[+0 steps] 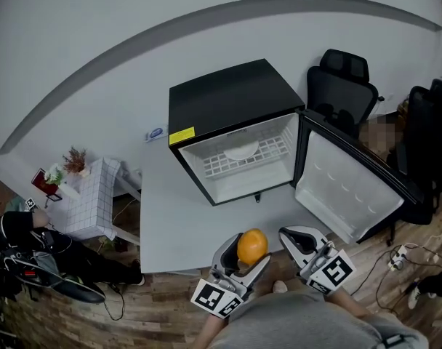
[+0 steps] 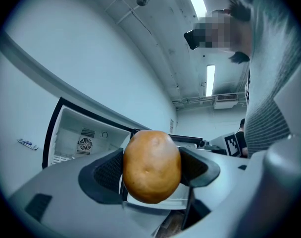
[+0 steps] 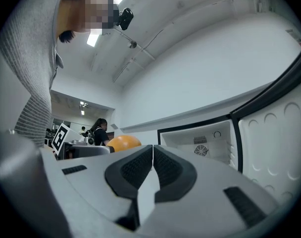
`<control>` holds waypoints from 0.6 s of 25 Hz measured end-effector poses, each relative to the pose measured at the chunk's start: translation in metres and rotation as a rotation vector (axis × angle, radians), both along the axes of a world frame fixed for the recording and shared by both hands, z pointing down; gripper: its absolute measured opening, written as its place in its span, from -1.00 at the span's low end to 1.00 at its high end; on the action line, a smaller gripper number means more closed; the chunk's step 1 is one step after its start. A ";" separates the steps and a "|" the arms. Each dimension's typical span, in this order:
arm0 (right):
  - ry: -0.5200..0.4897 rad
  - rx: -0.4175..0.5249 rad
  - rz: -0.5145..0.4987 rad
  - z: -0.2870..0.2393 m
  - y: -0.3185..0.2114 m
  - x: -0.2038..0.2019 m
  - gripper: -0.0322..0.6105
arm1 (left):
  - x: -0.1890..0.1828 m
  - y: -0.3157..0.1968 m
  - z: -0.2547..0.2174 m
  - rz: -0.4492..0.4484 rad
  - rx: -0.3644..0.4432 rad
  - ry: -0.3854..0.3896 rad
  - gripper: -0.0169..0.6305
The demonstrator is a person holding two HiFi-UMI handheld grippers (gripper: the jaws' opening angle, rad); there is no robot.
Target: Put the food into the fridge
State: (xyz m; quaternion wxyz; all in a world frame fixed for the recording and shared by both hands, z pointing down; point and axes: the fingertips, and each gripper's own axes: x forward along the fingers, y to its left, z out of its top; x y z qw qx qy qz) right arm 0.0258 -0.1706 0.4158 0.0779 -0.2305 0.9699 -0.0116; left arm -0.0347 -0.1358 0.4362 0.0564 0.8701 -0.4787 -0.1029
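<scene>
In the head view the left gripper (image 1: pixel 246 257) shows at 6 o'clock and the right gripper (image 1: pixel 292 237) at 5 o'clock. Both have pale grey moulded shells, and their jaws are lined with black textured pads (image 3: pixel 135 170). Each carries a white marker cube (image 1: pixel 217 297) printed with black squares. The person wears a grey ribbed knit sweater (image 1: pixel 301 324) and a black head camera (image 3: pixel 125 18).

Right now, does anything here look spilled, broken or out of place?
Nothing stands out. The small fridge stands upright on the white table with its door swung open and nothing spilled inside. The left gripper holds a round orange food between its jaws; the right gripper is closed and empty.
</scene>
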 end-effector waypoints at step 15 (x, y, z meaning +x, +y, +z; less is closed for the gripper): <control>0.006 -0.013 0.022 0.006 -0.050 0.007 -0.86 | -0.015 -0.075 0.000 -0.048 0.035 -0.033 0.18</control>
